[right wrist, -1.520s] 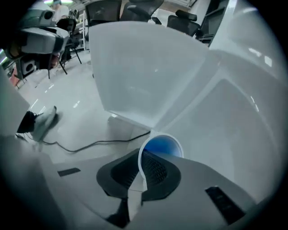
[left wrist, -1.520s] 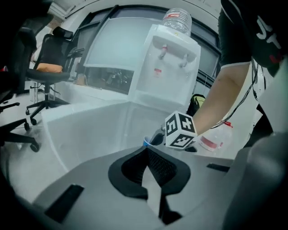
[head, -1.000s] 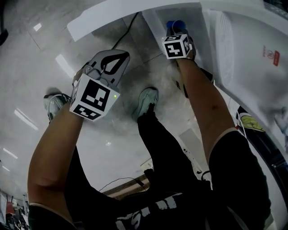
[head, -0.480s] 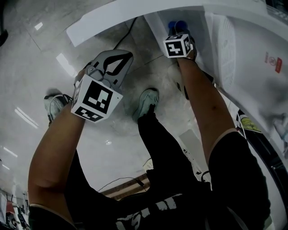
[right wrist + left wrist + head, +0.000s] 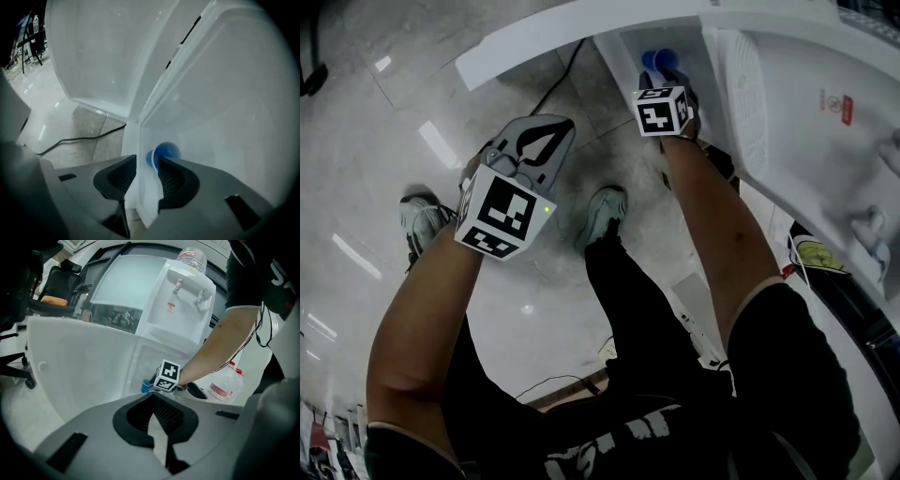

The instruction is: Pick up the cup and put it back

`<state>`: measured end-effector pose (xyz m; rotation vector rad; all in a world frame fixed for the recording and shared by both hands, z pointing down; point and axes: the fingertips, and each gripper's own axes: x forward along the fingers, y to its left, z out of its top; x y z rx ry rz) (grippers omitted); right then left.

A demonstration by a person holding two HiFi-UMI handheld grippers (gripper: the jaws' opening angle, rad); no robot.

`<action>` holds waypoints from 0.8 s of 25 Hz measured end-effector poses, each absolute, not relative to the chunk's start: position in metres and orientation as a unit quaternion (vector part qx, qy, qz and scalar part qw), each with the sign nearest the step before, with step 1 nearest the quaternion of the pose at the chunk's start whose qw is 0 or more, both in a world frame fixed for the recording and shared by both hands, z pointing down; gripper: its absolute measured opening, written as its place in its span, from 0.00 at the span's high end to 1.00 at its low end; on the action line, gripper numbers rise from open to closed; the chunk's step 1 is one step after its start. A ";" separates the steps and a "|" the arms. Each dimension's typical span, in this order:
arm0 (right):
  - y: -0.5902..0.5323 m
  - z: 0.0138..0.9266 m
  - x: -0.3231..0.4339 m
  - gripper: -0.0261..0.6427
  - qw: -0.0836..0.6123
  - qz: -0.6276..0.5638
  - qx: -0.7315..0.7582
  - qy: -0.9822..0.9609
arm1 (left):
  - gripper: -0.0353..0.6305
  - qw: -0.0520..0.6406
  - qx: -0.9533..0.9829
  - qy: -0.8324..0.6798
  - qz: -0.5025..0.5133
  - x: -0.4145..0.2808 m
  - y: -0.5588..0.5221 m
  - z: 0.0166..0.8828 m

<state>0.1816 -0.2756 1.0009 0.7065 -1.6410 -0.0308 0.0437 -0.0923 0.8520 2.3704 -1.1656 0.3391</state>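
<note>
Cup [image 5: 162, 153], blue, sits inside the low compartment [image 5: 225, 117] of the white water dispenser [image 5: 187, 301], with its mouth turned toward the right gripper view. It is near the compartment's front edge [image 5: 140, 192], a thin white wall which runs up between the two jaws of the right gripper [image 5: 147, 160].

The jaws of this gripper have just been opening and now stand released. The cup shows just past their tips, with part of its rim hidden behind one jaw. In the head view of one second ago the marker cube [image 5: 664, 110] covered part of the cup; now the whole blue top is visible above the cube. The left gripper [image 5: 152, 398] hangs over the floor much as before. Its jaws are clenched tip to tip and nothing is between them.

Room for moving is small at the cup: the compartment walls are close around it. An open white panel [image 5: 93, 56] stands on the other side of the front edge.

Behind the grippers is a glossy, pale floor [image 5: 384, 141] with light reflections. A dark cable [image 5: 79, 138] lies on it and goes under the panel. The person's two shoes [image 5: 605, 211] stand on it, well apart. A clear bottle [image 5: 192, 258] stands on top of the dispenser.
</note>
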 end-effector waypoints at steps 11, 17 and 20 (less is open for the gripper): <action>-0.131 0.855 0.143 0.74 0.559 0.109 0.260 -0.780 | 0.94 0.271 0.838 -0.463 0.102 0.023 -0.055 0.726; -0.079 0.709 0.113 0.79 0.506 0.148 0.241 -0.815 | 0.94 0.286 0.831 -0.468 0.094 0.003 -0.043 0.617; -0.045 0.617 0.111 0.81 0.487 0.157 0.216 -0.832 | 0.94 0.304 0.825 -0.468 0.090 0.007 -0.019 0.546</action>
